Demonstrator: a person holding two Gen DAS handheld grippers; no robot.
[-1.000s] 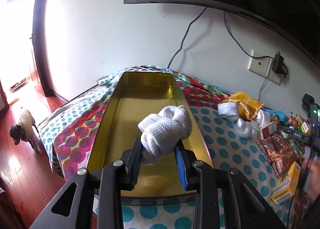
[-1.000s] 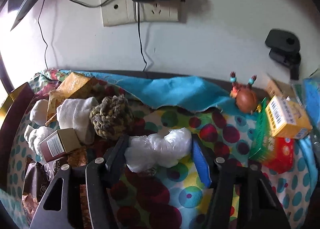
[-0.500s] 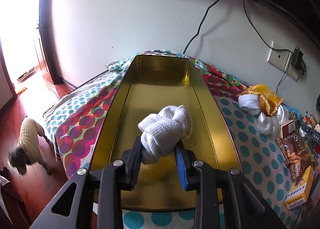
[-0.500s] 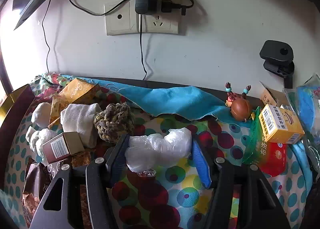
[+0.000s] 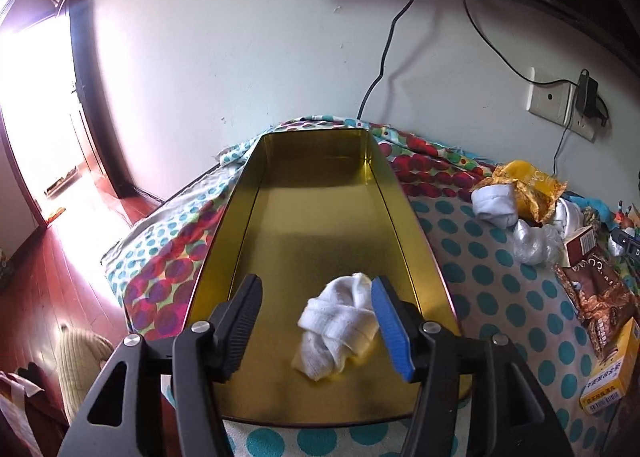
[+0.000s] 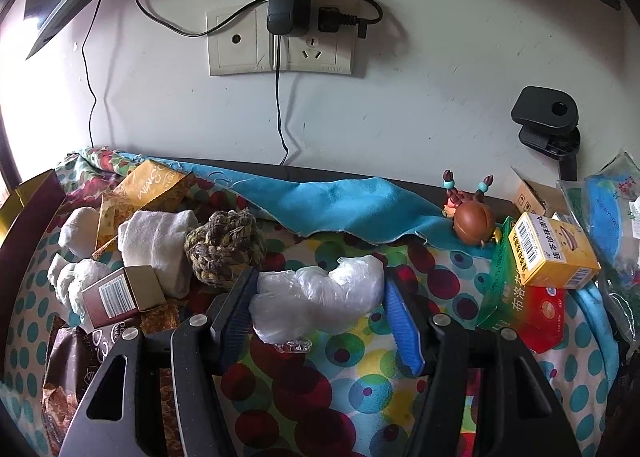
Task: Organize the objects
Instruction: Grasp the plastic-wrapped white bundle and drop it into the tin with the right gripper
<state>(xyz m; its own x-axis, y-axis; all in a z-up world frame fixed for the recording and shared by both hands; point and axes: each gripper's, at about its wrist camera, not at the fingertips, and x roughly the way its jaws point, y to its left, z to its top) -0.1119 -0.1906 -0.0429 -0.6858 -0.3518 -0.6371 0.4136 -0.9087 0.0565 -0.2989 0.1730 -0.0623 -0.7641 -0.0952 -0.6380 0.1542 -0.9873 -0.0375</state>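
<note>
- Right, left gripper [image 5: 316, 321] sat at bottom center of the left wrist view, jaws opening, black pad clear of everything.
- White rolled sock [image 5: 340, 331] lay on the floor of the gold tin tray [image 5: 320, 217], between the jaws, against or just beside the blue pad; nothing pressed on it from the black side, so not gripped.
- Tray ran from bottom center up to mid-frame on the polka-dot cloth [image 5: 492, 281]; apart from the sock its floor showed bare.
- Right of the tray, mid-right of frame: another white sock bundle [image 5: 494, 205], a yellow snack wrapper [image 5: 528, 185], a crumpled clear plastic bag [image 5: 536, 241], a brown packet [image 5: 596, 289] and a yellow box [image 5: 612, 373] at the right edge.
- Far upper right: wall socket [image 5: 550, 101] with a plug; dark screen edge across the top.
- Right gripper [image 6: 320, 301] at bottom center of the right wrist view, clamped on a white plastic-wrapped bundle [image 6: 316, 297], both pads touching its ends.
- Whether the bundle rested on the cloth or hung above it, I couldn't tell.
- Left of it: small brown box [image 6: 120, 293], white folded sock [image 6: 156, 245], knitted olive ball [image 6: 226, 247].
- Right of it: yellow medicine box [image 6: 552, 253] on a green-red box [image 6: 524, 305].
- Behind, mid-frame: blue cloth [image 6: 340, 205] and a small brown figurine [image 6: 474, 221] at the wall.
</note>
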